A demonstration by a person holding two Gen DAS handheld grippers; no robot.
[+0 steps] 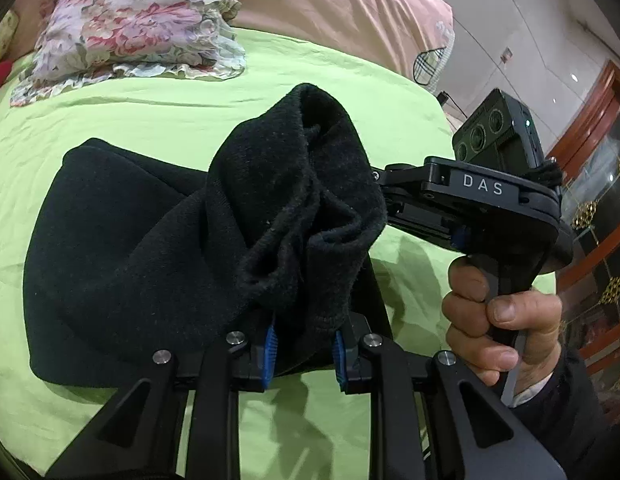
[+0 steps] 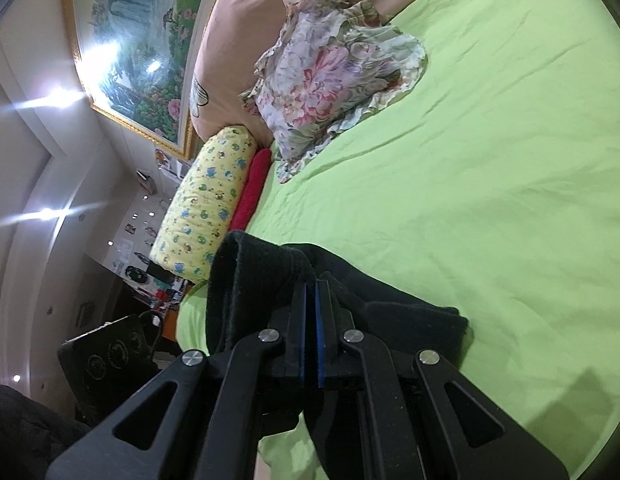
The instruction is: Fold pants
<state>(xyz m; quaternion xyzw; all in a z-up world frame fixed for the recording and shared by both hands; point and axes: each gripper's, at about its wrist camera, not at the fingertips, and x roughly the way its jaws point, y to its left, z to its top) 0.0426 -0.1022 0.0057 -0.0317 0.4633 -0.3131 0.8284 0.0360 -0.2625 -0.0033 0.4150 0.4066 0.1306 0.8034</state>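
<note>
Bunching in thick dark folds, the black pants (image 1: pixel 158 240) rest partly on the green sheet (image 1: pixel 110 120). We see the left gripper (image 1: pixel 304 354) clamped on one raised section, and the right gripper (image 2: pixel 311 320) apparently pinching another edge.

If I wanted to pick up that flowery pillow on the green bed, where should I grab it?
Probably best to pinch the flowery pillow by its ruffled edge, the frill lying flat on the green sheet. Come in low from the open sheet side, not from the pink bedding behind it. The frill is thin enough for a tool to close on; the middle looks puffy and wide.
</note>
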